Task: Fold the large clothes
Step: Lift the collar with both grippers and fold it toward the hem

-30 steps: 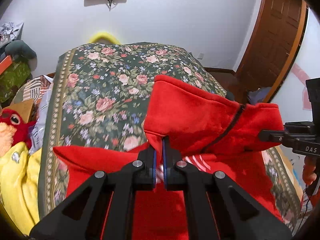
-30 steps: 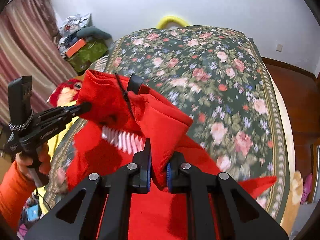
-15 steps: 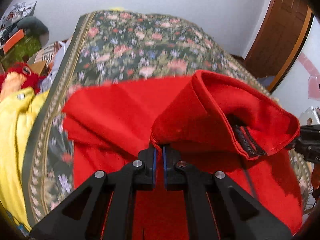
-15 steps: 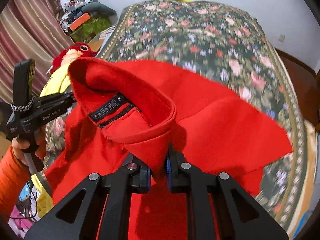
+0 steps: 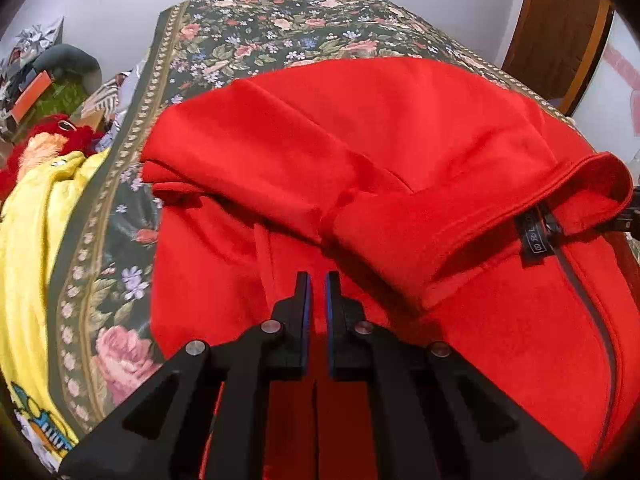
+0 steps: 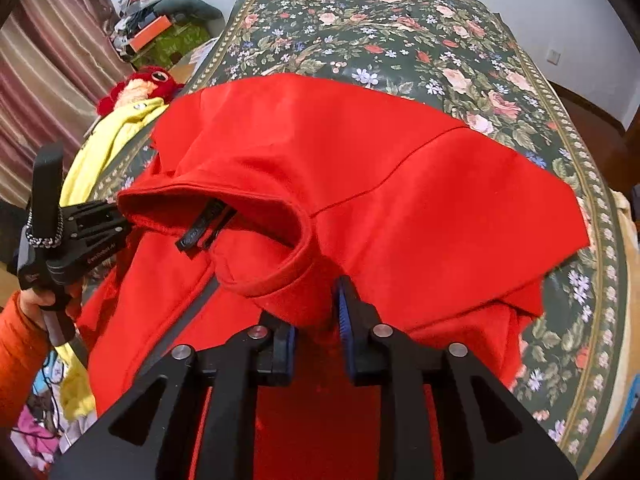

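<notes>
A red zip jacket (image 5: 360, 140) lies folded over on the floral bedspread (image 5: 248, 40). Its collar (image 5: 480, 216) with a black label stands up between my two grippers. My left gripper (image 5: 317, 280) is shut at the collar's left end. From the right wrist view, the left gripper's (image 6: 120, 222) tip sits on the collar (image 6: 224, 200) edge. My right gripper (image 6: 316, 304) has its jaws opening. The collar's other end bulges between them, and the right blue pad stands bare beside the cloth. A sliver of the right gripper (image 5: 630, 222) shows at the left wrist view's right edge.
A yellow garment (image 5: 32, 240) and a red plush toy (image 5: 60, 136) lie left of the bed. Boxes and clutter (image 6: 160, 28) pile up by a striped curtain (image 6: 48, 60). A wooden door (image 5: 560, 20) is at the right. A hand with an orange sleeve (image 6: 20, 340) holds the left gripper.
Both grippers came down and forward, carrying the jacket's collar end over and laying it on the spread cloth. The right jaws, pinched before, now stand apart.
</notes>
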`<state>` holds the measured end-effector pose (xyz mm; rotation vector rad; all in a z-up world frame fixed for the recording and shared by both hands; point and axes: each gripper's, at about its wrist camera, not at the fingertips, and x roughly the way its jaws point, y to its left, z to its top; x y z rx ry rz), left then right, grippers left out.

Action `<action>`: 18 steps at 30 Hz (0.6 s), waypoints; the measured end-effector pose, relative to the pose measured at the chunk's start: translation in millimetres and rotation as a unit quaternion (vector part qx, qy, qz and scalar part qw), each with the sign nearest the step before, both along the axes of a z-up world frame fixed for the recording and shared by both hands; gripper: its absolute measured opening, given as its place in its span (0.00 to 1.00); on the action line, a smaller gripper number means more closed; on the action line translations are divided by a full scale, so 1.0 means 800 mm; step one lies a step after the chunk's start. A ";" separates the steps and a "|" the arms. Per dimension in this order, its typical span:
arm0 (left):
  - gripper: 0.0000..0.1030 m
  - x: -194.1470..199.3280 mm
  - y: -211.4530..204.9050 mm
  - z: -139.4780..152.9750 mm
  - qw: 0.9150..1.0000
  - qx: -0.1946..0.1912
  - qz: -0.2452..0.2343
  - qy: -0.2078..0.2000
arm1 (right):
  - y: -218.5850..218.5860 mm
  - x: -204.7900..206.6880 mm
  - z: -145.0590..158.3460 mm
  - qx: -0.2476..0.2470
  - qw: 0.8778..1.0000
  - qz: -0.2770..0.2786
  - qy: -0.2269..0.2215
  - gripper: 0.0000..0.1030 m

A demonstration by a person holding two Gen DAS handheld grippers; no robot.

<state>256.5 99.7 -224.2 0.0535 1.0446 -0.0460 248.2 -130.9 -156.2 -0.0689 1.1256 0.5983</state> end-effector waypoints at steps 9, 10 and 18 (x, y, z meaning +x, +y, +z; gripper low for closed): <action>0.21 -0.024 0.007 0.047 0.999 0.026 -0.003 -0.030 | -0.041 -0.024 0.021 -0.007 1.000 -0.016 -0.004 0.24; 0.27 -0.024 0.006 0.054 0.999 0.030 -0.006 -0.037 | -0.047 -0.024 0.026 -0.002 1.000 -0.021 -0.008 0.24; 0.51 -0.010 -0.005 0.104 0.994 0.047 -0.033 -0.095 | -0.070 0.005 0.058 0.025 0.997 -0.069 -0.031 0.24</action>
